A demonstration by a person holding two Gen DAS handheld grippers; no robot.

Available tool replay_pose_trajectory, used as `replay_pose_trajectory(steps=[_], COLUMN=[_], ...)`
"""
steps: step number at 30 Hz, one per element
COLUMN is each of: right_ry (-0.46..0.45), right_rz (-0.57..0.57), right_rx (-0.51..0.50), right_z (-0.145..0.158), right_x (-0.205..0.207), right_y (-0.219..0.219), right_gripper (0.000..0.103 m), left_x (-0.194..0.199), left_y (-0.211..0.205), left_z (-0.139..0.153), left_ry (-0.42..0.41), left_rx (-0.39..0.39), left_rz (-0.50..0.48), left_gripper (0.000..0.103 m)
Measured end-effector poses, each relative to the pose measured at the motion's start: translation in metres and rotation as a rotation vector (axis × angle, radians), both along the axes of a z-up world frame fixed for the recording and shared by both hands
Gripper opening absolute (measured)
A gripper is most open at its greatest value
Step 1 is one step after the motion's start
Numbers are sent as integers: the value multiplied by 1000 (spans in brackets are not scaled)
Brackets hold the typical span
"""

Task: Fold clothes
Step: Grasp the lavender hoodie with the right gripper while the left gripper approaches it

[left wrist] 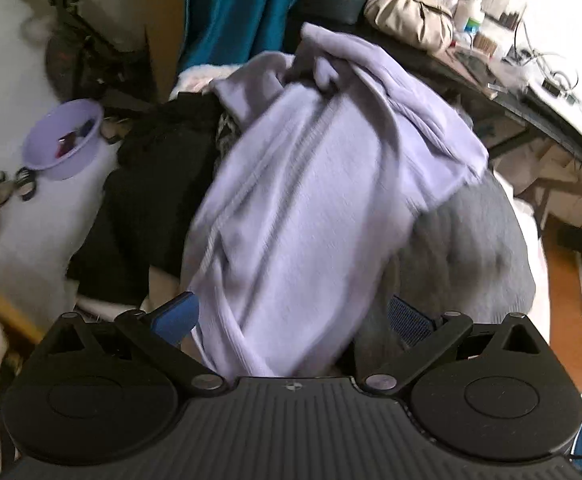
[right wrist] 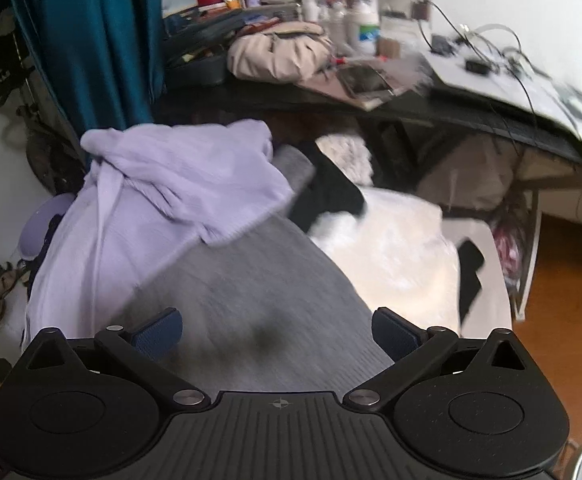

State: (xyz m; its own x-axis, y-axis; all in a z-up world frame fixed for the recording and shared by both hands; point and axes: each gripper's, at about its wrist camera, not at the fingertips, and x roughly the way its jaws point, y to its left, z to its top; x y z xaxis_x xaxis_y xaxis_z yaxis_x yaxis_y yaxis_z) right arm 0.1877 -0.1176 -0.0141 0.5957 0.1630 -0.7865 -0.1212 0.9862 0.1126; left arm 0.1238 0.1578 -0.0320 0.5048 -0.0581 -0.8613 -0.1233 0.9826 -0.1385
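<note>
Both tools are spread wide, nothing gripped: left tool point(left wrist: 291, 320), right tool point(right wrist: 277, 330). Lavender hoodie point(left wrist: 311, 184) is draped between the left tool's fingers, overlapping a grey garment point(right wrist: 243, 292) lying under the right tool.

A bed with a white fluffy cover point(right wrist: 395, 256) carries the clothes: a grey ribbed garment point(right wrist: 259, 304) lies spread on it, a lilac hoodie point(right wrist: 163, 184) partly over that, and black garments point(left wrist: 147, 184) beside them.
</note>
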Motion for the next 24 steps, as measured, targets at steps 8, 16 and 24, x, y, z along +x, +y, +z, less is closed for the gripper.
replay_pose_trajectory(steps=[8, 16, 24], right_ry=[-22, -16, -29], right_rz=[36, 5, -128], right_rx=[-21, -14, 209], right_z=[0, -22, -18], right_x=[81, 153, 158], right_y=[110, 183, 146], right_gripper=[92, 80, 13], left_x=[56, 86, 119], left_y=[62, 88, 93], left_z=[-22, -39, -53], left_ry=[1, 31, 87], left_rx=[-32, -40, -124], left_rz=[-95, -162, -211], left_gripper=[103, 99, 83])
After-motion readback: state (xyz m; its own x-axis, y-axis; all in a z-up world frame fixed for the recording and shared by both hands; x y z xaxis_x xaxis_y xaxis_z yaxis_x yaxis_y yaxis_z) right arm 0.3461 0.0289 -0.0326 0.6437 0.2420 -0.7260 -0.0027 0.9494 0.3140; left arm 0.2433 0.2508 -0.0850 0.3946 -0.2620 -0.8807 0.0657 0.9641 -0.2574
